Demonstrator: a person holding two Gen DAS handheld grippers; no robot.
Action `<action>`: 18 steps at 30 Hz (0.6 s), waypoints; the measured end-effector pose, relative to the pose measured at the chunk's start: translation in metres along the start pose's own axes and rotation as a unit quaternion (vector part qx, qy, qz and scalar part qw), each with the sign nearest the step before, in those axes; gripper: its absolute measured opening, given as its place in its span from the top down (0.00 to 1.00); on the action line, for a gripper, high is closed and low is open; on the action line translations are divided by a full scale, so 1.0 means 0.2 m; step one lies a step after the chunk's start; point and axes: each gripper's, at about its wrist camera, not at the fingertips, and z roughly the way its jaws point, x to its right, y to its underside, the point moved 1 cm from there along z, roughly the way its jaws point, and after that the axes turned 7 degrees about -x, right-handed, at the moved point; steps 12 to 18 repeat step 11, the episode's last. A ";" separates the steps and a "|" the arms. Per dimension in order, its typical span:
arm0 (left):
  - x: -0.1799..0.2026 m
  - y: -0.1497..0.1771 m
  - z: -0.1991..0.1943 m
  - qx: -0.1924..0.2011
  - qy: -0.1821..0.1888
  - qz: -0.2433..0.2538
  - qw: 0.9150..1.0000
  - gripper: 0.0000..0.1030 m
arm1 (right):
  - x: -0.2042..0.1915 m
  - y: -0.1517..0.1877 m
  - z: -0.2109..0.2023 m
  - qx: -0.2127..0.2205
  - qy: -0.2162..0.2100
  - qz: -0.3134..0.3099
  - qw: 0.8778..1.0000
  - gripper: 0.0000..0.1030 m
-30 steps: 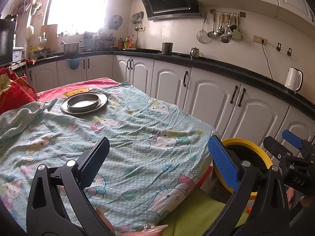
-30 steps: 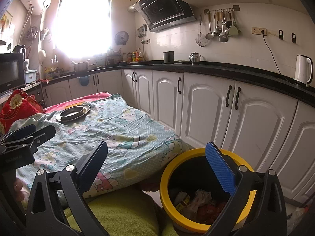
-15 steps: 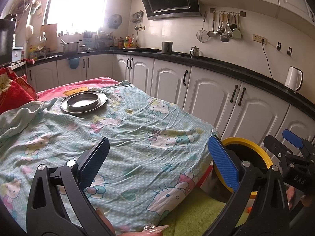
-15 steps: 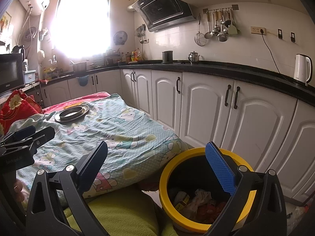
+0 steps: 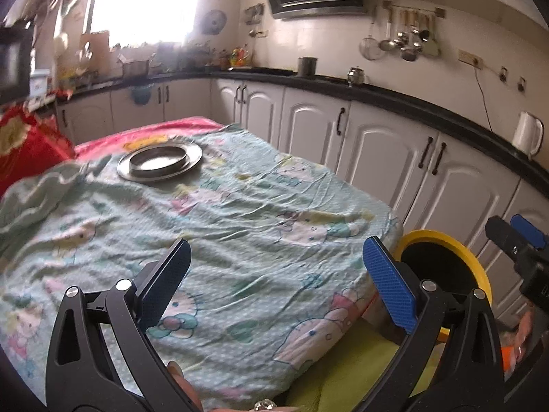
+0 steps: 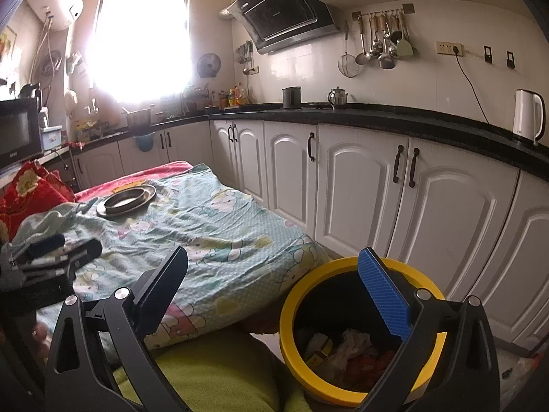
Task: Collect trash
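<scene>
Cloth (image 5: 260, 226), metal dish (image 5: 159, 162), yellow bin (image 6: 360, 336)

Our left wrist view looks low and close across the cloth-covered table (image 5: 240, 213) toward the window. Our right wrist view sits further right, above the yellow-rimmed bin (image 6: 357, 336) just beside the table's near right corner. Both share table, bin and cabinets (image 6: 360, 185).

You see a metal plate (image 5: 160, 166) on the cartoon-print sheet (image 5: 240, 226); white kettle (image 6: 528, 115) on the black counter (image 6: 394, 116).
</scene>
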 end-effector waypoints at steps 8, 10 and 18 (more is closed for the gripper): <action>-0.78 0.00 -0.10 -0.024 -0.136 -0.139 0.981 0.11 | -0.67 -0.24 0.34 -0.104 -0.171 -0.071 0.977 0.06; -1.17 0.06 -0.17 -0.045 -0.223 -0.196 0.954 0.11 | -1.03 -0.23 0.45 -0.136 -0.234 -0.126 0.954 0.06; -1.27 0.08 -0.18 -0.055 -0.242 -0.208 0.946 0.11 | -1.25 -0.19 0.53 -0.156 -0.259 -0.156 0.940 0.06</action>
